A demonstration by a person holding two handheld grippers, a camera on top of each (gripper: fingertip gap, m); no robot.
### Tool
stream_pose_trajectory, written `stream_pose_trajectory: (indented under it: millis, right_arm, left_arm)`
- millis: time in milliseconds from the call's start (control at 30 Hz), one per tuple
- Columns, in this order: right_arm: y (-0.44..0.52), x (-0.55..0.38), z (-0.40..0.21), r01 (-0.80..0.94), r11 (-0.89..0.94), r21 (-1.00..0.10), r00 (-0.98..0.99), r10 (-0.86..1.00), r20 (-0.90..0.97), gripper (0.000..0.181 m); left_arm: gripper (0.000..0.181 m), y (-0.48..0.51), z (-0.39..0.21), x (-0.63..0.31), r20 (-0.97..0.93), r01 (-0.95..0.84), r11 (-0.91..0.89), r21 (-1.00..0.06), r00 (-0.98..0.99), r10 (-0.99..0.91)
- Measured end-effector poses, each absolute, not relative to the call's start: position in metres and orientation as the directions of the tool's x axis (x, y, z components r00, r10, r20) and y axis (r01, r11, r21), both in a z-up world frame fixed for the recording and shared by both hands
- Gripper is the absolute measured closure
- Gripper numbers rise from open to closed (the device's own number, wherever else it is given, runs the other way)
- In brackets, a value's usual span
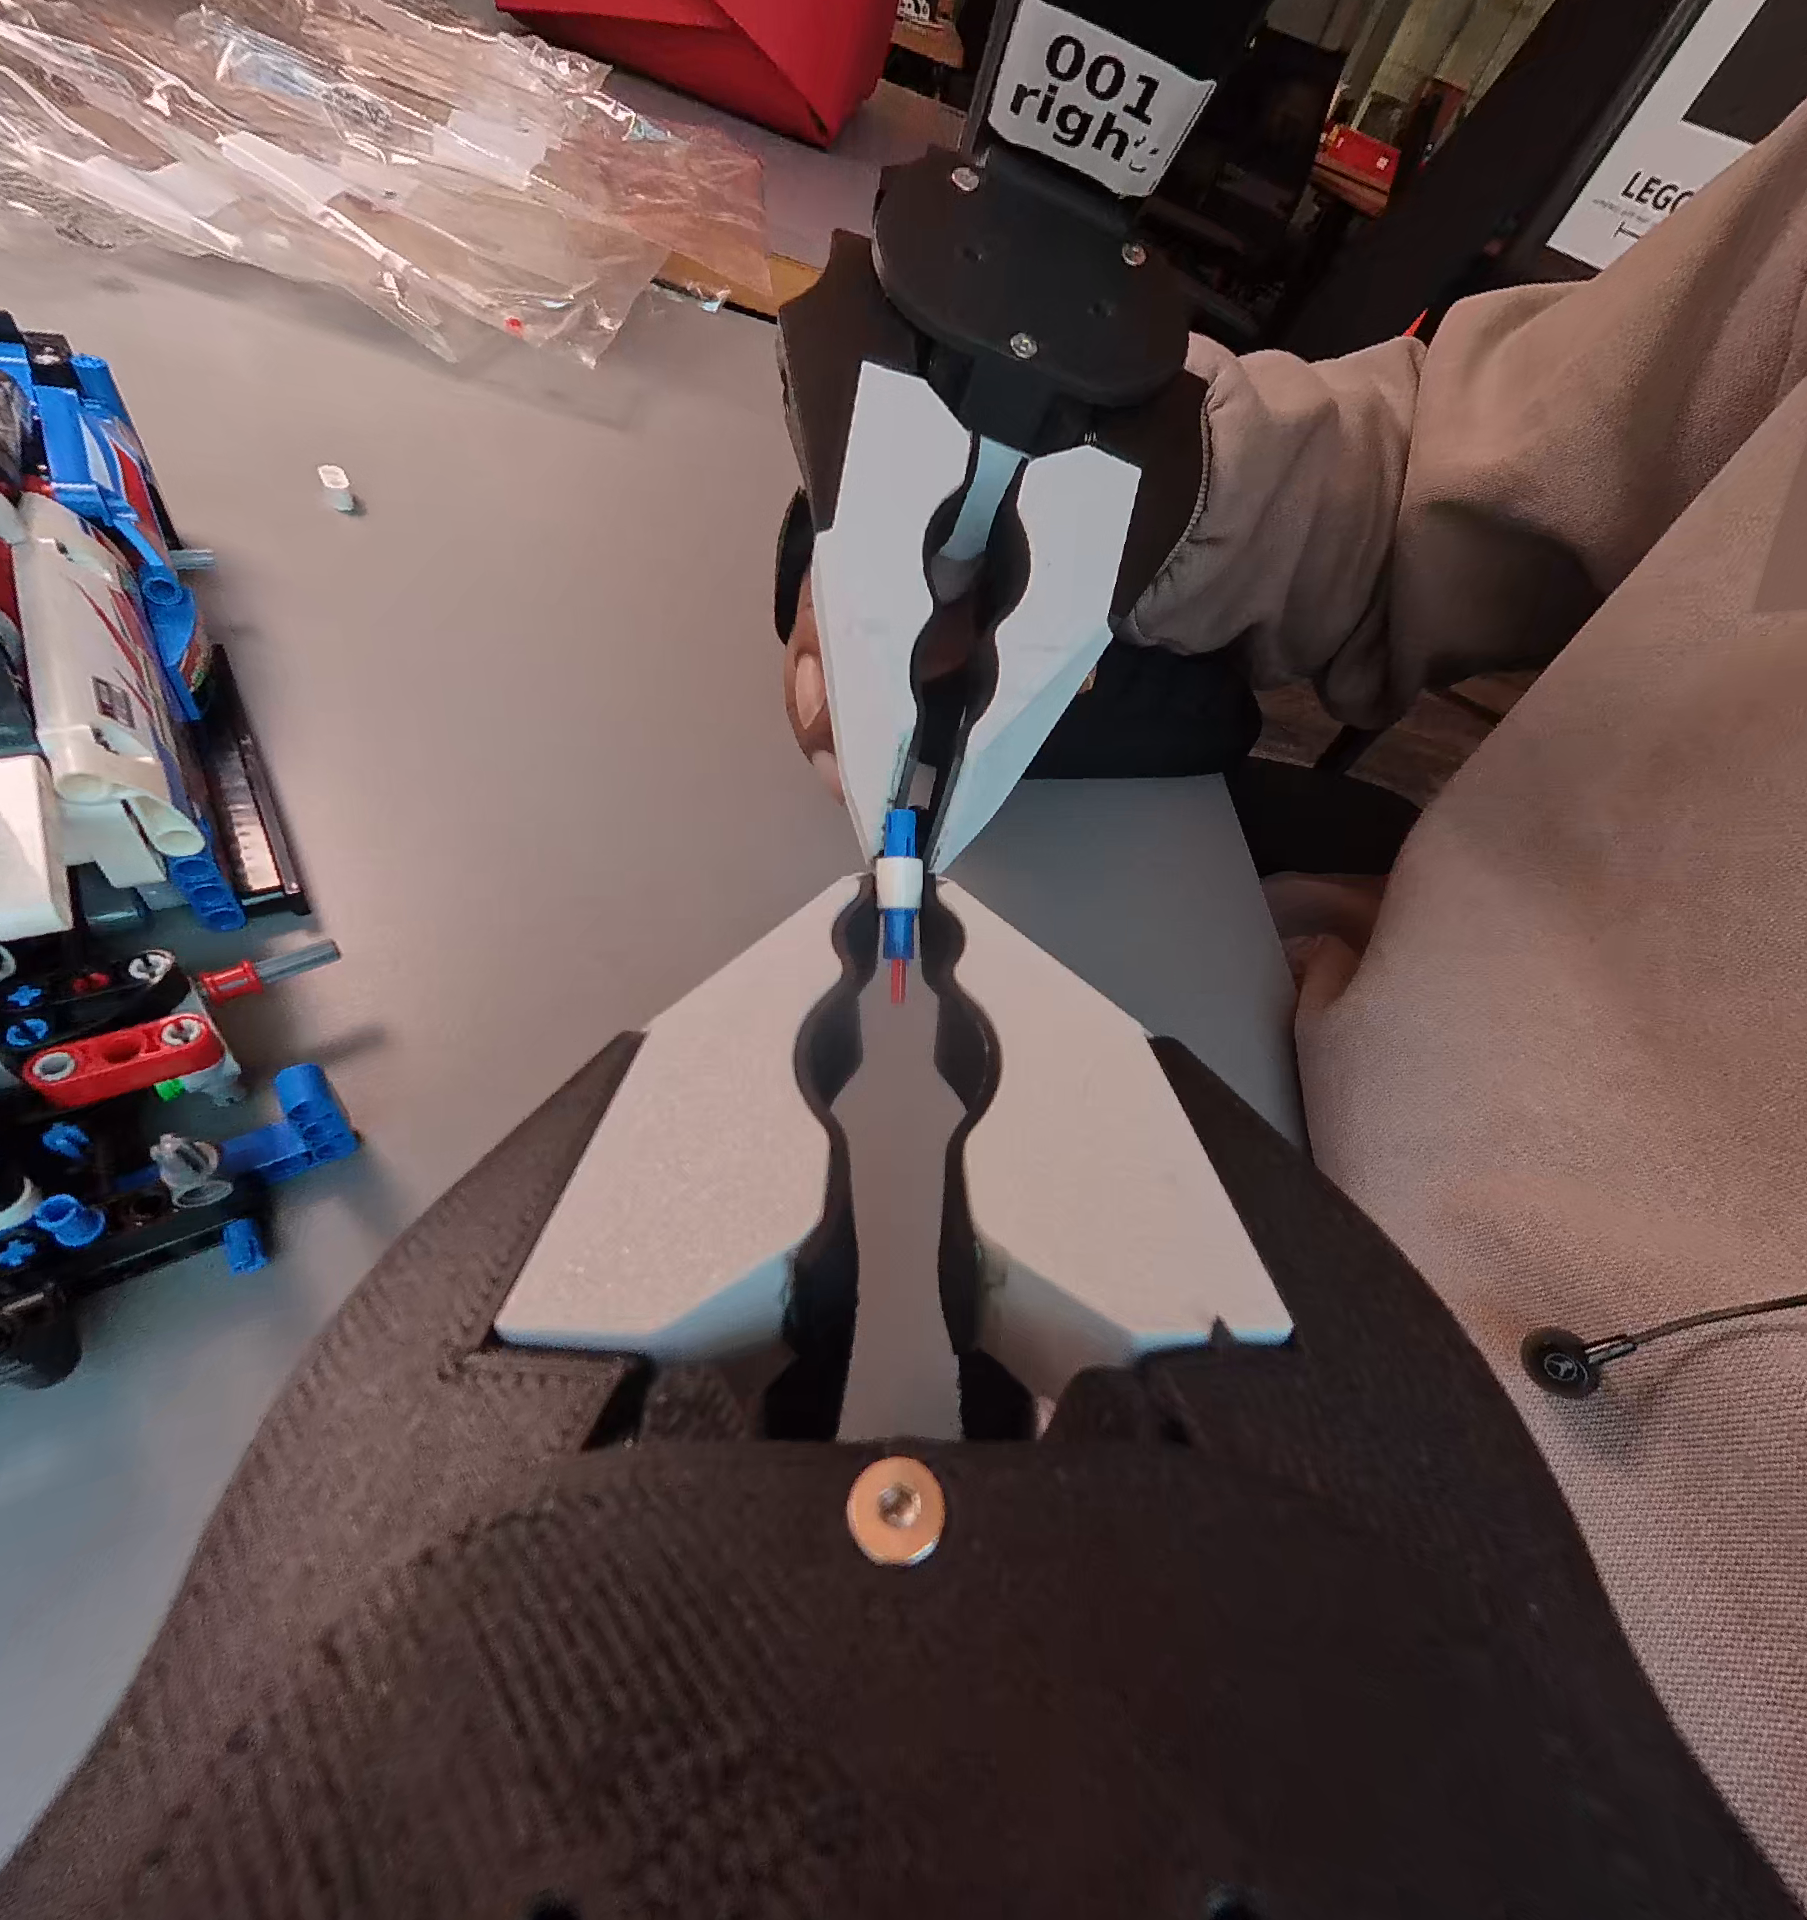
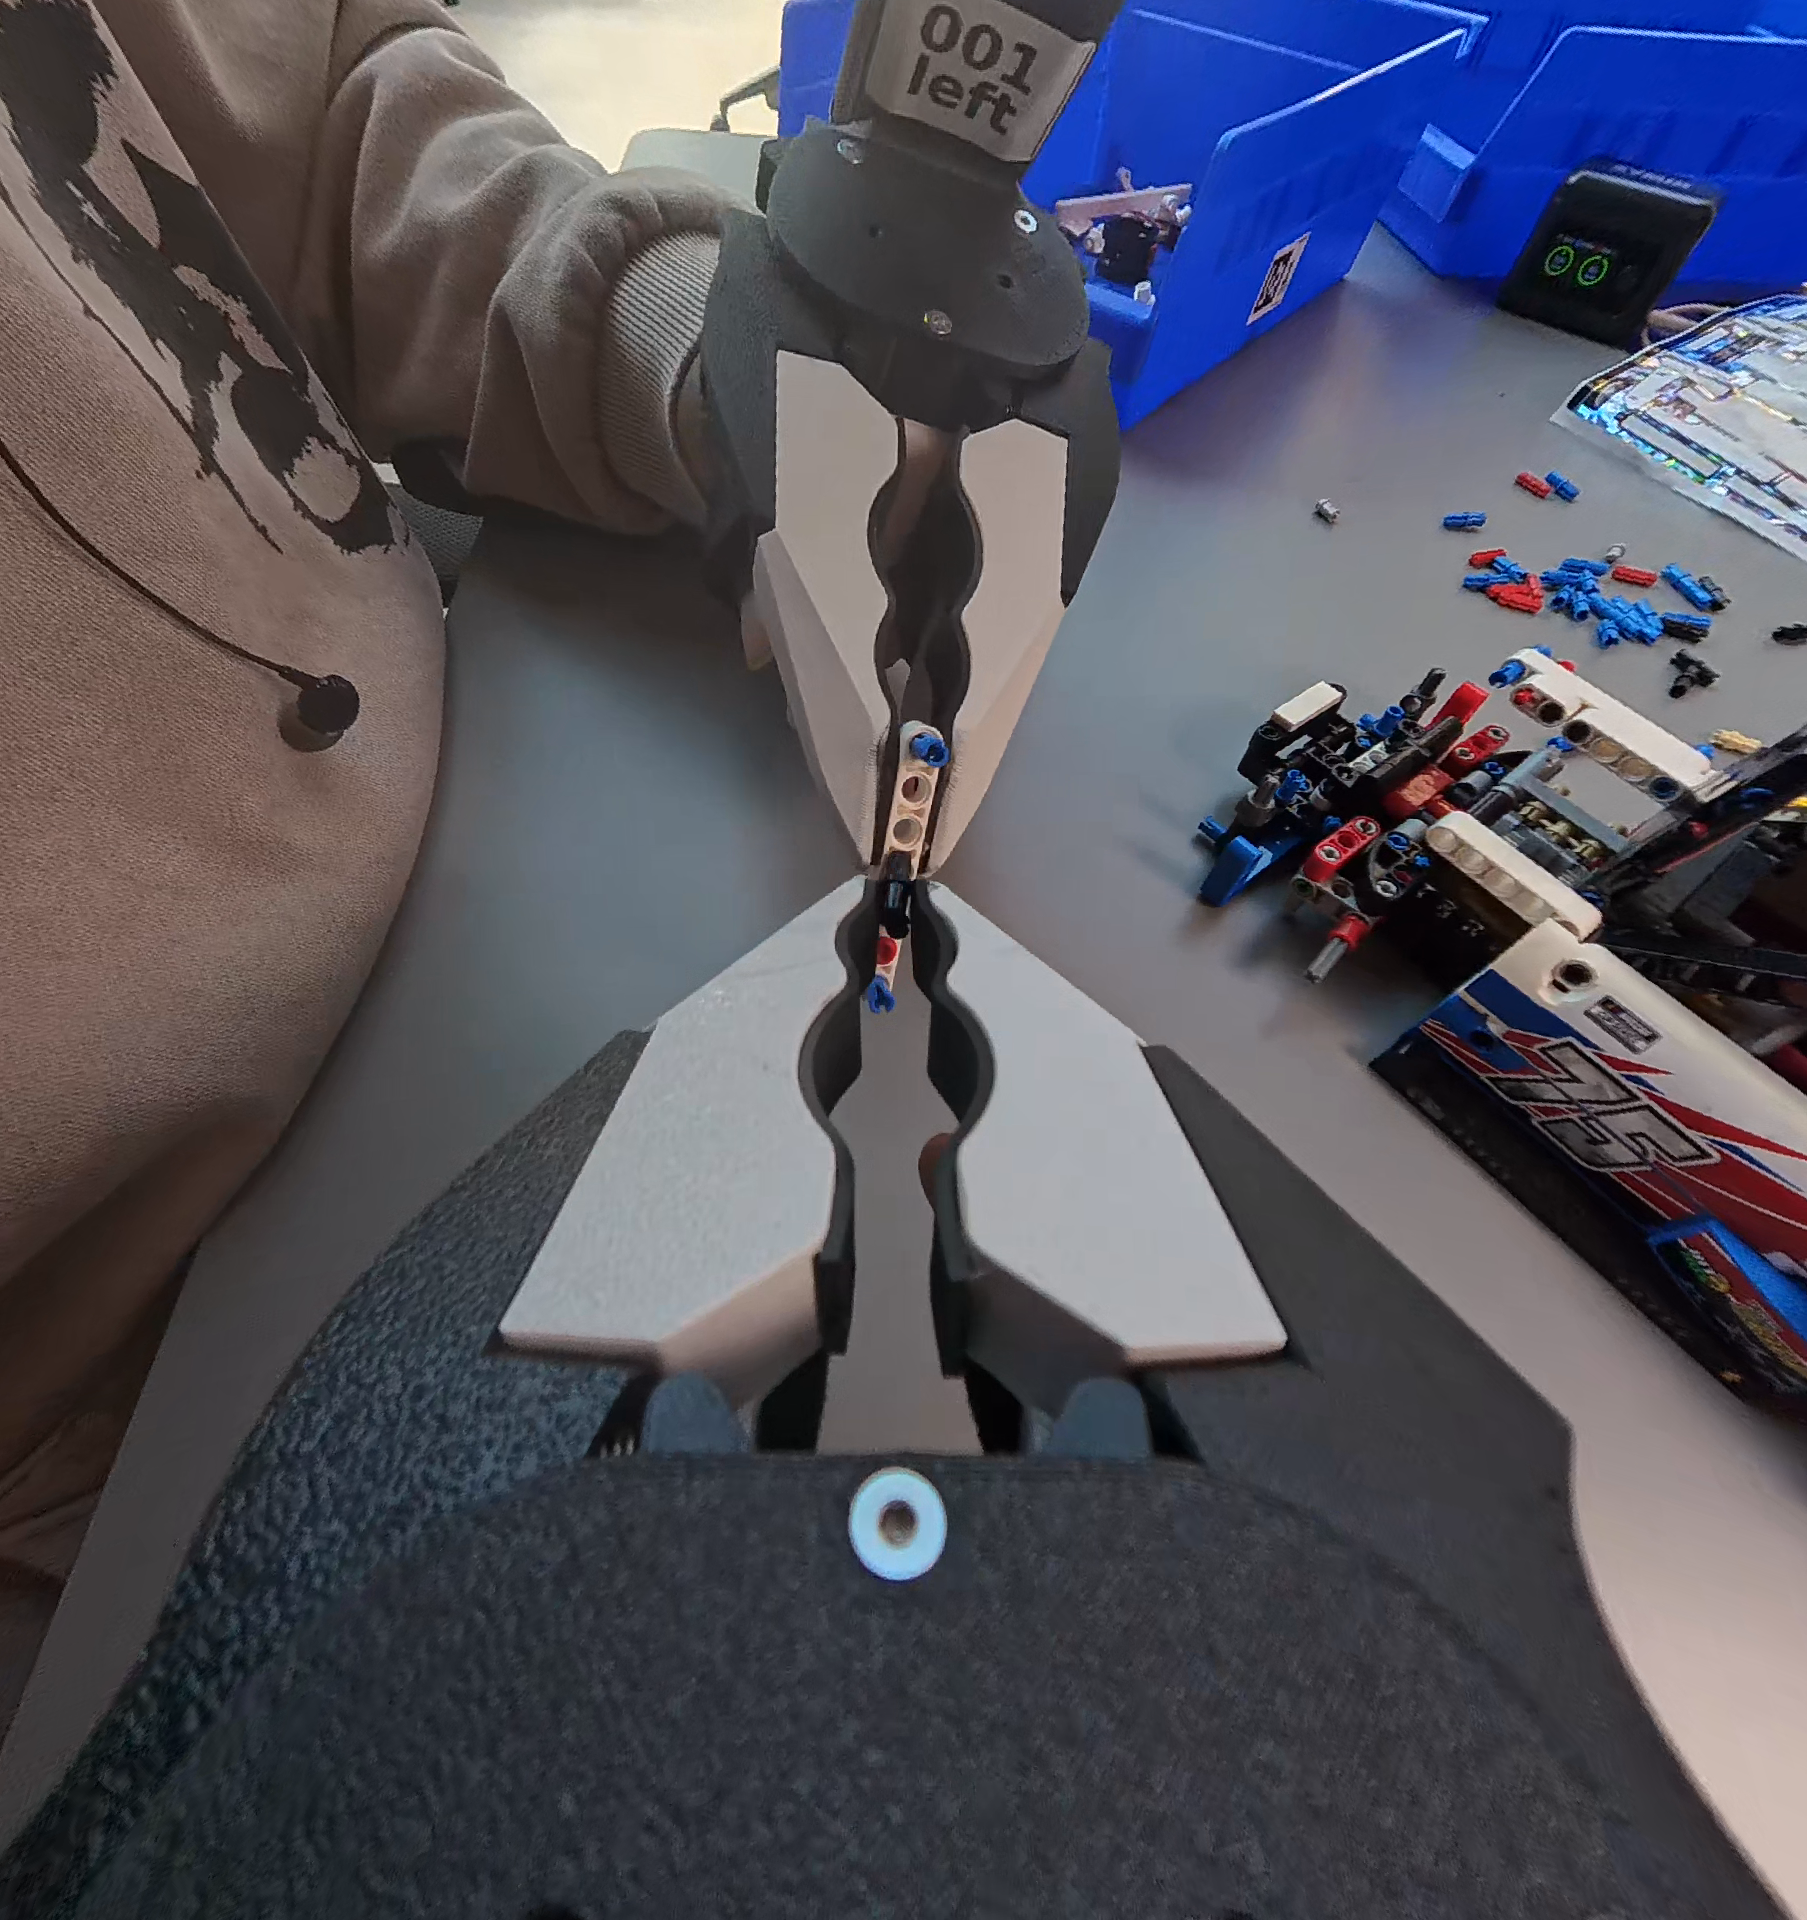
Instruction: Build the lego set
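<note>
My two grippers meet tip to tip above the grey table (image 1: 525,675), close to the person's beige hoodie. My left gripper (image 1: 897,891) is shut on a short white beam (image 2: 909,805) with round holes and a blue pin (image 2: 925,744); end-on in the left wrist view the beam (image 1: 897,881) shows with blue and red pins behind it. My right gripper (image 2: 894,891) is shut on a small piece with a black pin (image 2: 894,906), a red pin and a blue pin. The two pieces touch at the tips. How they join is hidden.
The part-built blue, white and red car (image 1: 99,727) lies on the table; it also shows at the right of the right wrist view (image 2: 1605,1039). Loose blue, red and black pins (image 2: 1595,603), a printed sheet (image 2: 1730,416), blue bins (image 2: 1294,156), plastic bags (image 1: 307,156). The grippers are tip to tip, or close to it.
</note>
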State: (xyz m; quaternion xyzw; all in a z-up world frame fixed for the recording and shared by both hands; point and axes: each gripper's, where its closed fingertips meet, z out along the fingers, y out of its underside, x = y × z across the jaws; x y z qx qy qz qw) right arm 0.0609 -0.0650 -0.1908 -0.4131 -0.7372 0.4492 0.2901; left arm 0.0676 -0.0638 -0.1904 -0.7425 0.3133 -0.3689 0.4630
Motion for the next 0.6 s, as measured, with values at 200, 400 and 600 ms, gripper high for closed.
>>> stream_pose_trajectory:
  millis: [200,400,600]
  right_arm:
    - [-0.067,0.065,-0.199,0.444,0.315,-0.839,-0.533,0.845,0.035,0.178]
    - [-0.070,0.064,-0.207,0.529,0.381,-0.758,-0.584,0.812,0.000,0.178]
    - [-0.071,0.063,-0.219,0.616,0.415,-0.669,-0.573,0.819,-0.020,0.179]
  left_arm:
    - [0.176,-0.067,-0.197,0.068,0.222,-0.185,-0.366,-0.912,0.528,-0.820]
    - [0.176,-0.069,-0.203,0.069,0.150,-0.266,-0.334,-0.904,0.535,-0.831]
    - [0.175,-0.070,-0.213,0.068,-0.019,-0.413,-0.255,-0.874,0.553,-0.833]
